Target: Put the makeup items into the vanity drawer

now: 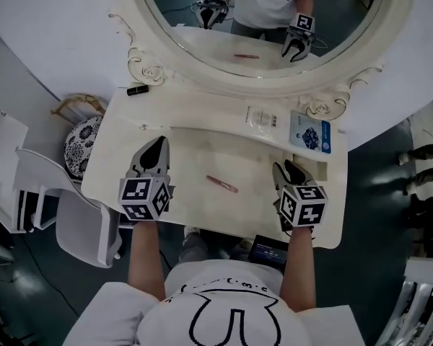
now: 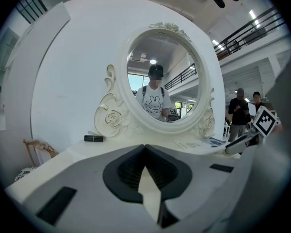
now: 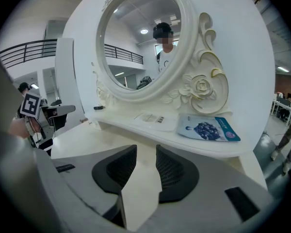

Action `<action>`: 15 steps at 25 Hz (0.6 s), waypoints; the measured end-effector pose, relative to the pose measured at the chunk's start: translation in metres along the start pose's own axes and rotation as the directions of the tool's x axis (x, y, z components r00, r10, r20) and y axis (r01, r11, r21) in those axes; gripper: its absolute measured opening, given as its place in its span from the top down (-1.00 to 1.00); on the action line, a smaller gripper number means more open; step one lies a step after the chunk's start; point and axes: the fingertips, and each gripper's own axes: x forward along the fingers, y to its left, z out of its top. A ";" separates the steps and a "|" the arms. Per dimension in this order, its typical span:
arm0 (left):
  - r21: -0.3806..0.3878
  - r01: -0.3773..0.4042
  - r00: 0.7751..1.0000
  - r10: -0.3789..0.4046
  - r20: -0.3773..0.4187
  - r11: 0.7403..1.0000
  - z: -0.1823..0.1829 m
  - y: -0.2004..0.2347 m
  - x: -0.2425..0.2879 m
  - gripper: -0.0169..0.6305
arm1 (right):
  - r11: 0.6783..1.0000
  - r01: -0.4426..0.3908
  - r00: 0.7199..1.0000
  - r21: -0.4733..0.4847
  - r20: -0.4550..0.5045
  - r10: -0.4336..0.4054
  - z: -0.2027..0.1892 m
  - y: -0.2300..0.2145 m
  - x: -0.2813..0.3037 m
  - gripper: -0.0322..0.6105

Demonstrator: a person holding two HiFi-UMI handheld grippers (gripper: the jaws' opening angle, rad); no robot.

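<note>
Looking down in the head view, we see the left gripper (image 1: 157, 150) at lower left and the right gripper (image 1: 287, 169) at lower right, both over the vanity (image 1: 112, 157). A pink makeup pencil (image 1: 221, 184) lies at centre between them, touching neither. A black lipstick tube (image 1: 137, 89) sits upper left and a blue sachet (image 1: 309, 132) at right, both near the mirror (image 1: 260, 13). Left gripper view: jaws clenched together, nothing between. Right gripper view: jaws released, apart, empty, with the sachet at right of frame.
</note>
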 end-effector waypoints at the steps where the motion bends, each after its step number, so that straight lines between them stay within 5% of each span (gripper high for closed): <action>1: -0.001 -0.007 1.000 0.007 0.001 1.000 0.000 0.007 -0.004 0.92 | 1.000 -0.008 1.000 -0.005 -0.002 0.008 0.000 0.008 0.003 0.55; 7: 0.000 -0.053 0.999 0.053 -0.004 0.999 -0.003 0.049 -0.028 0.92 | 0.998 -0.056 0.998 -0.026 -0.014 0.056 0.003 0.050 0.026 0.54; 15: -0.065 -0.213 0.977 0.213 -0.004 0.975 -0.020 0.110 -0.077 0.92 | 0.970 -0.207 0.976 -0.127 -0.089 0.197 -0.001 0.119 0.061 0.53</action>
